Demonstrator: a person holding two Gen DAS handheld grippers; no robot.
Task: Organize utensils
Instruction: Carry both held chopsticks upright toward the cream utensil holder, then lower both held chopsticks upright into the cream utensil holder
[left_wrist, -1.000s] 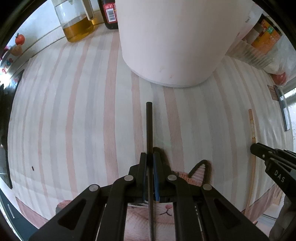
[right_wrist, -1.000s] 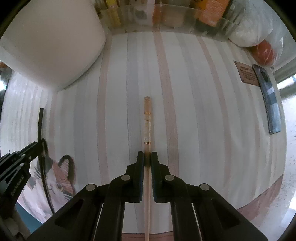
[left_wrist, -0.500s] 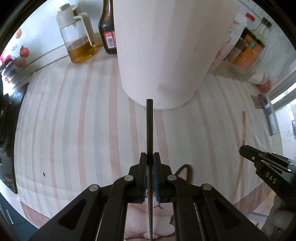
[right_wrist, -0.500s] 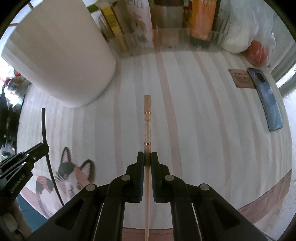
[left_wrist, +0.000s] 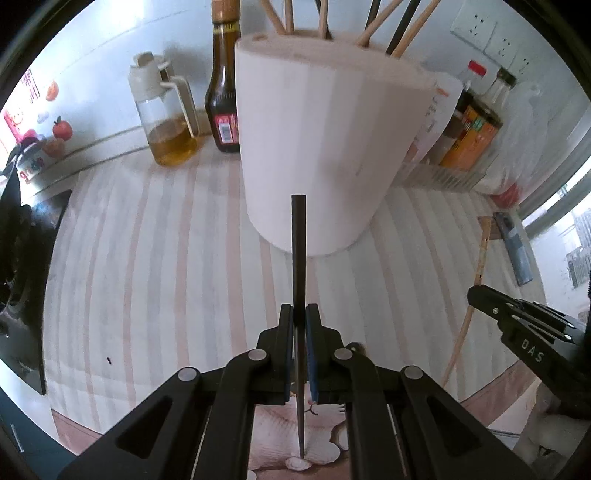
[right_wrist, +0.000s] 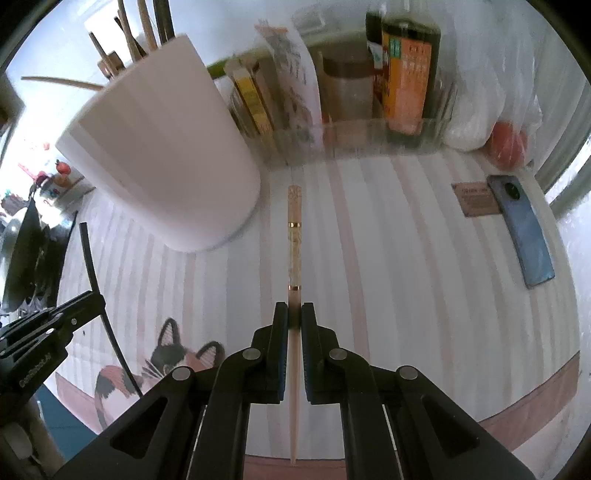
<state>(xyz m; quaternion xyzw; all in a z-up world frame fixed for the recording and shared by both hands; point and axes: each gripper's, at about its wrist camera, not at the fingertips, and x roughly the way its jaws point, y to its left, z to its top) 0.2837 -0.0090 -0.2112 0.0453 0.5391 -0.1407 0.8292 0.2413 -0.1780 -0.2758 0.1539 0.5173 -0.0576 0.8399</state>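
Between each pair of pads I am carrying one chopstick, both lifted off the mat and heading for the holder.

I am pinching the black chopstick (left_wrist: 298, 258) in the left gripper (left_wrist: 300, 325), jaws closed tight on its shaft, its blunt end reaching out ahead toward the white utensil holder (left_wrist: 325, 147) just beyond the tips. I am clamping the pale wooden chopstick (right_wrist: 294, 251) the same way in the right gripper (right_wrist: 294, 321), with the holder sitting ahead and off to its left. Other chopsticks (left_wrist: 373, 26) are already standing in the holder, so I judge this as the carry step. Next I am needing more height to clear the rim, then a tip-down tilt over the opening before letting go. Below, the striped mat (left_wrist: 166, 266) is lying clear of both sticks.
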